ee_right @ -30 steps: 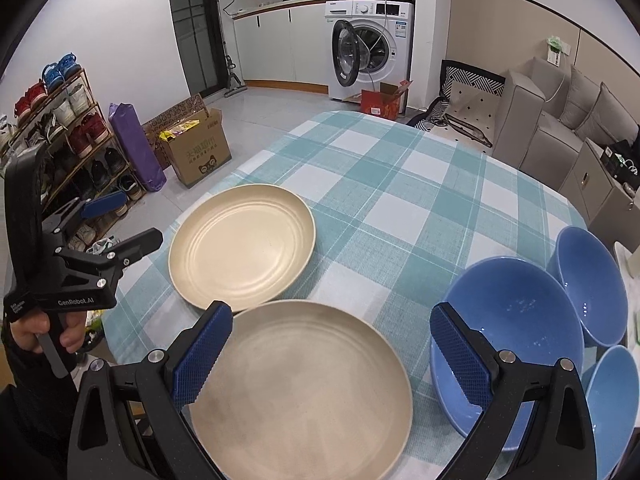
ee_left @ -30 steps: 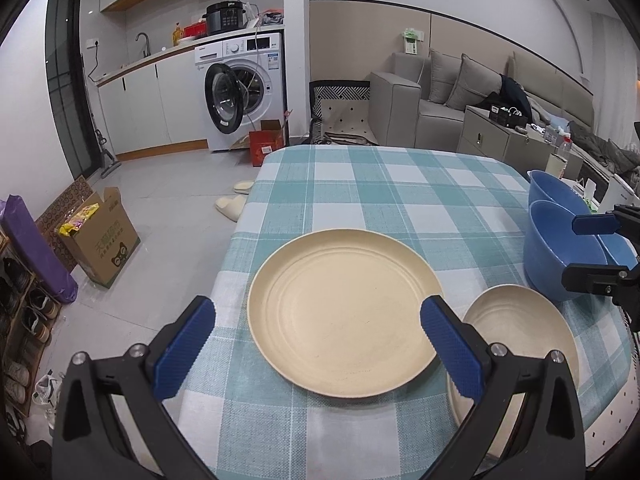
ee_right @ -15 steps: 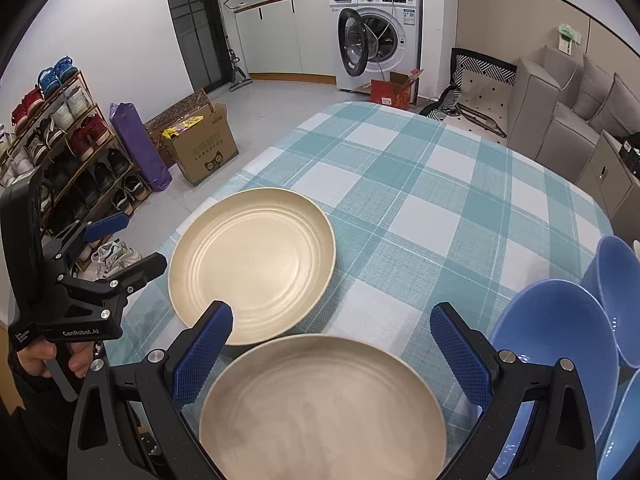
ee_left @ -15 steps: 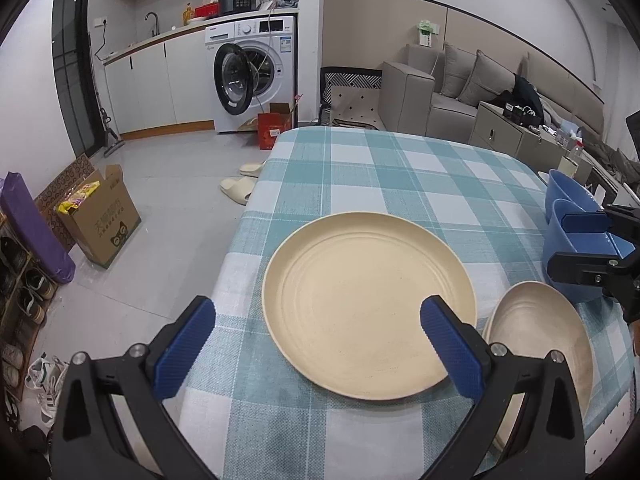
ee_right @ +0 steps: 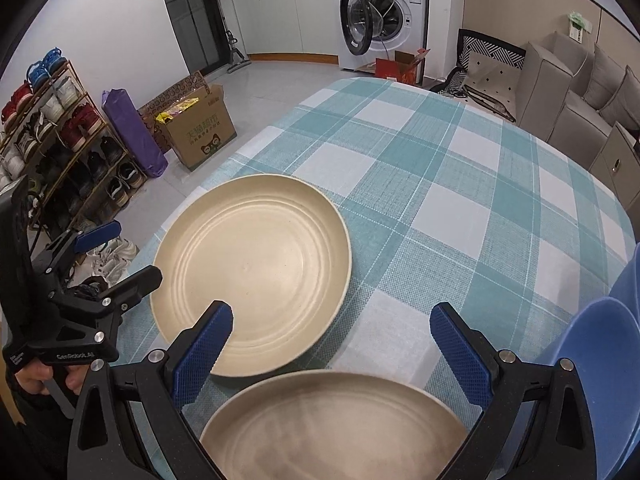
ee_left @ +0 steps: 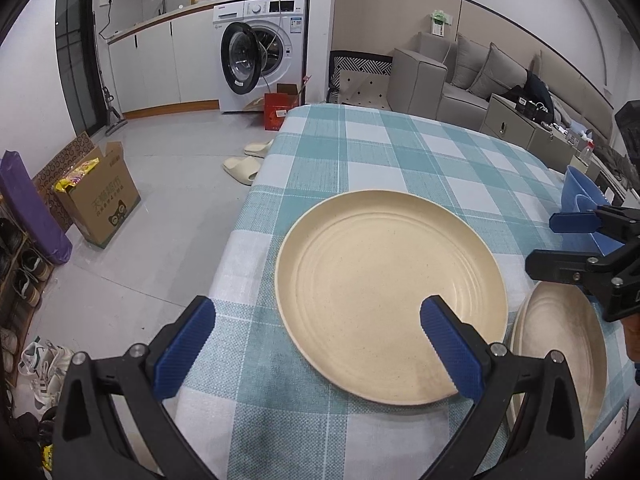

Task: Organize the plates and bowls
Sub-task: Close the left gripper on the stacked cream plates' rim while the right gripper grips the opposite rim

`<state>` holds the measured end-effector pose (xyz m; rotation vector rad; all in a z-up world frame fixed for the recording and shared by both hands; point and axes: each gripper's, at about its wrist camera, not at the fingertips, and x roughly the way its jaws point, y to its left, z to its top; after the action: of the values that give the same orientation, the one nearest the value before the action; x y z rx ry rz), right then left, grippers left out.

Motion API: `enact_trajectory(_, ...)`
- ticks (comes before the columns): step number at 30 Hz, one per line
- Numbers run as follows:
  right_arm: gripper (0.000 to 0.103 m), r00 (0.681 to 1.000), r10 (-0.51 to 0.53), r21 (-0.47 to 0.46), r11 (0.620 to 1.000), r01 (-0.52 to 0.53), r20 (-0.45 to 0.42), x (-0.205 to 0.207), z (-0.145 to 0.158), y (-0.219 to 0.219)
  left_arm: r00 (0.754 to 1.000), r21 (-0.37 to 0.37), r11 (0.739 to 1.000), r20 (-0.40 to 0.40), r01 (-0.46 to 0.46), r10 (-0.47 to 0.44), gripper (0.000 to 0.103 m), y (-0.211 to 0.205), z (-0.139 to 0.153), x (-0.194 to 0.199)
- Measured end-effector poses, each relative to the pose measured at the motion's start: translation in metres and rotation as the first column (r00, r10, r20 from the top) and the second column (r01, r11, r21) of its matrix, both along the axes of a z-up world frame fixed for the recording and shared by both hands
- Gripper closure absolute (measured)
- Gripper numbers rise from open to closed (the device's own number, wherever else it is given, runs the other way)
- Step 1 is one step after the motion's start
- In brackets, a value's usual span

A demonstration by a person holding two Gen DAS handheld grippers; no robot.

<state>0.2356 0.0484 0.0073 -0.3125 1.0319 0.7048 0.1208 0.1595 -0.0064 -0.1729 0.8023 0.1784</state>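
Note:
Two beige plates lie side by side on the checked tablecloth. The left plate (ee_left: 390,292) (ee_right: 252,268) is near the table's left edge. The right plate (ee_left: 560,356) (ee_right: 336,428) lies beside it, at the front edge. My left gripper (ee_left: 316,344) is open and empty, its right finger over the left plate's near rim; it also shows in the right wrist view (ee_right: 116,252). My right gripper (ee_right: 332,356) is open and empty above the right plate's far rim; it also shows in the left wrist view (ee_left: 560,240). Blue bowls (ee_right: 600,364) (ee_left: 580,200) stand at the right.
The table (ee_left: 380,152) (ee_right: 460,184) carries a teal and white checked cloth. On the floor to the left are a cardboard box (ee_left: 100,196), slippers (ee_left: 244,160) and a shoe rack (ee_right: 52,132). A washing machine (ee_left: 260,52) and sofa (ee_left: 460,76) stand behind.
Both grippers have drawn back toward the table's near side and shifted left. The plates sit further right in the left view and lower in the right view. Nothing was grasped.

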Motion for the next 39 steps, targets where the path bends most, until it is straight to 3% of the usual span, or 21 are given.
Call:
enact_trajectory(18, 0.003, 0.997, -0.019, -0.058, 0.998, 0.015, -0.076, 0.022, -0.041, 0.017, 0.999, -0.045, 0.999, -0.04, -0.025, 0.023, 0.002, 0.01, -0.019, 0.007)
enact_trajectory(22, 0.004, 0.997, -0.012, -0.065, 0.998, 0.007, -0.076, 0.023, -0.044, 0.02, 0.999, -0.054, 0.998, -0.044, -0.016, 0.014, 0.014, 0.009, -0.02, 0.007)
enact_trajectory(26, 0.007, 0.997, 0.006, -0.075, 0.997, -0.011, -0.077, 0.02, -0.046, 0.024, 0.999, -0.07, 0.997, -0.049, -0.015, 0.011, 0.015, 0.009, -0.022, 0.008)
enact_trajectory(27, 0.008, 0.997, 0.008, -0.076, 0.997, -0.014, -0.078, 0.02, -0.046, 0.025, 0.999, -0.075, 0.997, -0.05, -0.012, 0.009, 0.021, 0.009, -0.023, 0.008)
enact_trajectory(28, 0.01, 0.997, 0.011, -0.076, 0.997, -0.017, -0.083, 0.02, -0.047, 0.025, 0.998, -0.08, 0.997, -0.055, -0.01, 0.005, 0.027, 0.009, -0.023, 0.008)
enact_trajectory(32, 0.022, 0.994, 0.017, -0.083, 0.996, -0.026, -0.105, 0.021, -0.053, 0.029, 0.998, -0.094, 0.996, -0.069, -0.01, 0.003, 0.034, 0.01, -0.027, 0.009)
enact_trajectory(39, 0.031, 0.992, 0.035, -0.088, 0.995, -0.046, -0.124, 0.018, -0.059, 0.036, 0.997, -0.124, 0.992, -0.082, -0.002, -0.008, 0.052, 0.012, -0.031, 0.01)
